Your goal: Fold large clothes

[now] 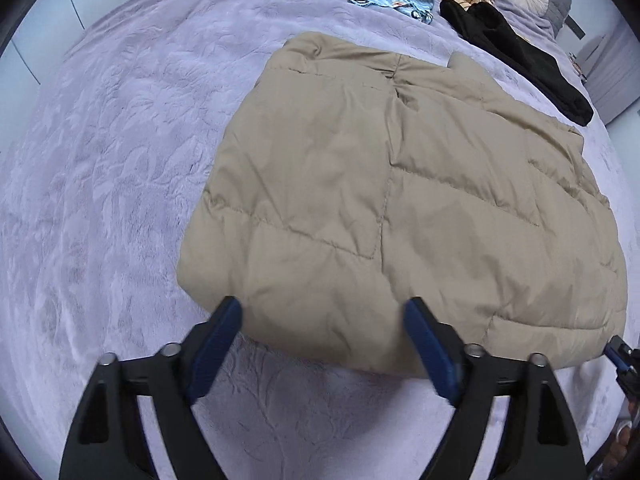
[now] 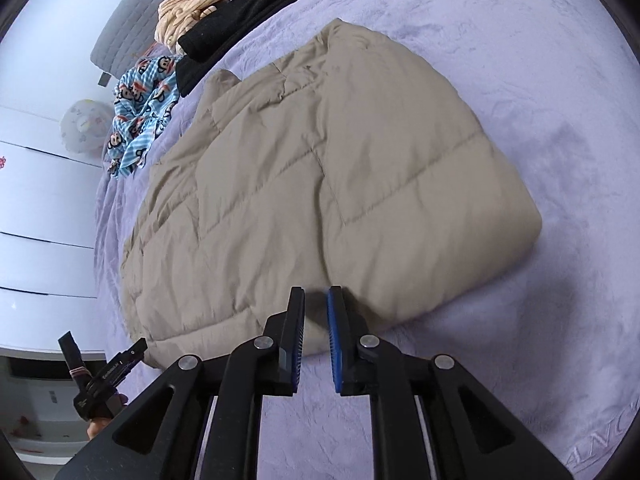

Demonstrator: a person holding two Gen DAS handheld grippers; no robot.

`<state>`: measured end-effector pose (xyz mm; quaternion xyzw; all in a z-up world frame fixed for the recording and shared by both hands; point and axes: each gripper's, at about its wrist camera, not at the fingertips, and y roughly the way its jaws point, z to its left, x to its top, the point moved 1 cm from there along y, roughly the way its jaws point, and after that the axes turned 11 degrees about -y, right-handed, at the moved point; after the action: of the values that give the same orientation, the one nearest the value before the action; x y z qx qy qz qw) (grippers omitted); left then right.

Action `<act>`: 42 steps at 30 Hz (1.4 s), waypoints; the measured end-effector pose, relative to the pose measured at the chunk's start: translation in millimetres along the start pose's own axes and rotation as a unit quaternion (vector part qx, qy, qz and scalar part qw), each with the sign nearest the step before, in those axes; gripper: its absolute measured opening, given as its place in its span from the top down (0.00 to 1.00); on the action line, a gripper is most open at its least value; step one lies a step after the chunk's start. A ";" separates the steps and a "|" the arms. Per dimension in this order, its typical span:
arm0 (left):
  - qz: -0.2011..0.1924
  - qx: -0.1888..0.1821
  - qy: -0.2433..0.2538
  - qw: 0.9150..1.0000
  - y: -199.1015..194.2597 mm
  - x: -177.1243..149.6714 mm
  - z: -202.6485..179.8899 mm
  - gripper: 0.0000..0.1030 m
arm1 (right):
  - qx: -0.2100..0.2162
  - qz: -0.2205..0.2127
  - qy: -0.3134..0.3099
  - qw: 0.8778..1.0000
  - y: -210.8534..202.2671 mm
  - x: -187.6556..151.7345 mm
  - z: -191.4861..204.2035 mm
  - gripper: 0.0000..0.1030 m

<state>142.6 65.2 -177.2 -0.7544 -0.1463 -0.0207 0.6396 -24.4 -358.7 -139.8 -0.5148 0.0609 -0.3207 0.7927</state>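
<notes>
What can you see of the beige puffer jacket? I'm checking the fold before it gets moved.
The beige puffer jacket is quilted, smooth and shell-like, with stitched panels and light wrinkles. It lies folded into a thick, roughly rectangular bundle, flat on the lavender blanket. Neither gripper grips it.

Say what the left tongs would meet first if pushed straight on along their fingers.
Most likely the near edge of the beige jacket: the left tongs stand open right at its hem, nothing between them. Depth is unclear, so they might touch the blanket just short of it.
</notes>
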 end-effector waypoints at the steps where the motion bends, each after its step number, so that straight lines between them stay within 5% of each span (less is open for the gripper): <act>1: -0.002 -0.002 -0.004 1.000 -1.9 -3.6 -0.3 0.12 | 0.002 0.002 0.006 1.000 -0.1 -4.2 -1.2 0.72; 2: 0.000 0.000 -0.003 1.000 -2.2 -5.9 -0.9 0.12 | 0.000 0.003 0.010 1.000 -1.0 -8.5 -1.6 0.56; 4: 0.006 0.005 -0.004 1.000 -1.7 -10.0 -1.6 0.12 | -0.012 -0.002 0.016 1.000 -3.1 -14.1 -2.3 0.40; 6: 0.009 0.007 -0.004 1.000 -1.2 -12.2 -1.7 0.11 | -0.009 0.001 0.025 1.000 -2.2 -17.2 -4.4 0.40; 8: 0.010 0.012 -0.003 1.000 -0.7 -14.0 -0.9 0.00 | -0.002 0.004 0.040 0.999 0.8 -20.1 -8.6 0.39; 10: 0.008 0.005 -0.004 1.000 -2.6 -14.9 1.0 0.00 | 0.003 0.004 0.048 0.999 4.1 -20.2 -10.4 0.37; 13: 0.015 0.005 -0.008 1.000 -1.4 -17.9 4.4 0.00 | 0.009 -0.009 0.058 0.998 5.6 -23.6 -15.0 0.19; 21: 0.007 0.033 -0.014 0.999 4.7 -16.0 12.4 0.00 | 0.040 -0.020 0.113 0.993 17.4 -25.7 -31.1 0.15; 23: 0.013 0.031 -0.015 0.999 7.6 -16.0 14.4 0.00 | 0.051 -0.020 0.123 0.991 22.2 -26.0 -32.4 0.00; 25: 0.020 0.024 -0.021 0.999 10.2 -15.7 17.2 0.00 | 0.063 -0.026 0.130 0.989 24.6 -26.7 -31.4 0.00; 29: 0.037 -0.015 -0.051 0.998 16.5 -12.8 27.5 0.00 | 0.077 -0.025 0.139 0.987 33.3 -24.7 -30.2 0.00; 34: 0.028 -0.141 -0.131 0.981 11.6 -1.9 55.9 0.00 | 0.112 -0.015 0.161 0.981 47.7 -16.2 -33.2 0.00; 38: 0.021 -0.159 -0.144 0.976 14.1 1.7 74.0 0.00 | 0.129 -0.018 0.175 0.976 52.5 -11.0 -38.2 0.00; 42: 0.077 -0.195 -0.158 0.965 40.4 -8.4 78.7 0.00 | 0.140 -0.010 0.183 0.973 61.0 -8.6 -41.0 0.00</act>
<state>132.3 134.4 -232.1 -0.8670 -0.1801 0.1202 0.4489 -21.5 -369.5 -213.0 -0.3318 0.1539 -0.4229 0.8291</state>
